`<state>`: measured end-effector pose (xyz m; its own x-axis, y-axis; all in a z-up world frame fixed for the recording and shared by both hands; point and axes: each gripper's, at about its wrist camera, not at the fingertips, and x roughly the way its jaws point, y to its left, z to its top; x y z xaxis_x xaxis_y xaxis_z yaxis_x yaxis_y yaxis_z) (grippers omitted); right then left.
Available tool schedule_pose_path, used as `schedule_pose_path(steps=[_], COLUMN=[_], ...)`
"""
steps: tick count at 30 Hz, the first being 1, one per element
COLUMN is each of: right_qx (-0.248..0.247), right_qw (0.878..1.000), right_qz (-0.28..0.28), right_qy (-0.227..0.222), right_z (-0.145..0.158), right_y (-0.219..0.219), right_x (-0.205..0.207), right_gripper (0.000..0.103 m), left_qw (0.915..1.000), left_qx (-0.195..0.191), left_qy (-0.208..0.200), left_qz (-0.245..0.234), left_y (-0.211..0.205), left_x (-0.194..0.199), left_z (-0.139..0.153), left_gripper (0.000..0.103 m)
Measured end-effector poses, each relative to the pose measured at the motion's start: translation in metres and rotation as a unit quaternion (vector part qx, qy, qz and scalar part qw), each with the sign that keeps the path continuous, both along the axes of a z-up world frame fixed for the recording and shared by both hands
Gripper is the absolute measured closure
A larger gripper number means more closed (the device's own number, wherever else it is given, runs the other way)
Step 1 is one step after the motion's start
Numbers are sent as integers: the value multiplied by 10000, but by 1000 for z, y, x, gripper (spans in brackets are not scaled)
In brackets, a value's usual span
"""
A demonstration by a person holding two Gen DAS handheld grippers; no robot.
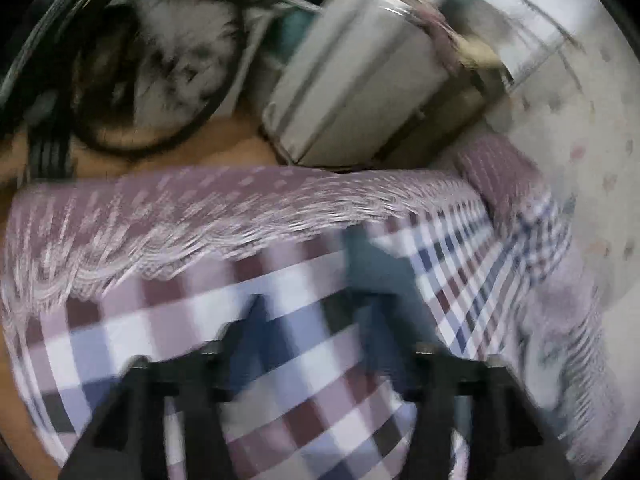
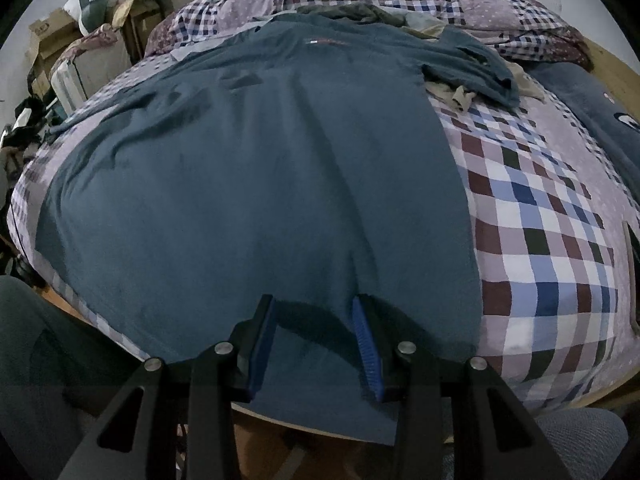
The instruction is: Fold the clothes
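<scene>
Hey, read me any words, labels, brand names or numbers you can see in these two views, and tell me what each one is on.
Nothing can be read.
Small white and red chest mark on the dark teal T-shirt: too small to read.
Dark print on the brown cardboard box: too blurred to read.
Left wrist view: motion-blurred, with no text visible on the checked bedsheet.

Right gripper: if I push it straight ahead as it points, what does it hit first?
Most likely the teal shirt spread on the bed; the open right gripper already hangs over its near hem.

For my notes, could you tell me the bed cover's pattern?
Checked bed cover: maroon, blue, white; clearest in right wrist view.
</scene>
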<state>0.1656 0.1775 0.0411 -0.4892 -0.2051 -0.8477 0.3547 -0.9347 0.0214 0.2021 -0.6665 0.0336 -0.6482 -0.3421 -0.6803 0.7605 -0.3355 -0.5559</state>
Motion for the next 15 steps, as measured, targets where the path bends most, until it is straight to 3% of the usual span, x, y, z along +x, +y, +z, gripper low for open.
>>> schedule_pose_path(steps=[3, 8, 10, 15], right_qx=[73, 134, 155, 256], right_qw=[10000, 9999, 9998, 9995], right_qz=[4, 14, 18, -8], right_qy=[9, 95, 134, 165], right_z=[-2, -2, -1, 0], right_y=[-4, -10, -12, -18], right_x=[-1, 0, 1, -1], right_gripper=[58, 57, 57, 57], left_qw=[9992, 9923, 9883, 9855], left_qx=[54, -148, -242, -270], left_qy=[397, 527, 360, -357], left_qz=[-65, -1115, -1461, -1634], left_y=[0, 16, 22, 24], left_x=[17, -5, -25, -67], left_z=[-6, 1, 5, -1], left_gripper=[40, 40, 40, 42])
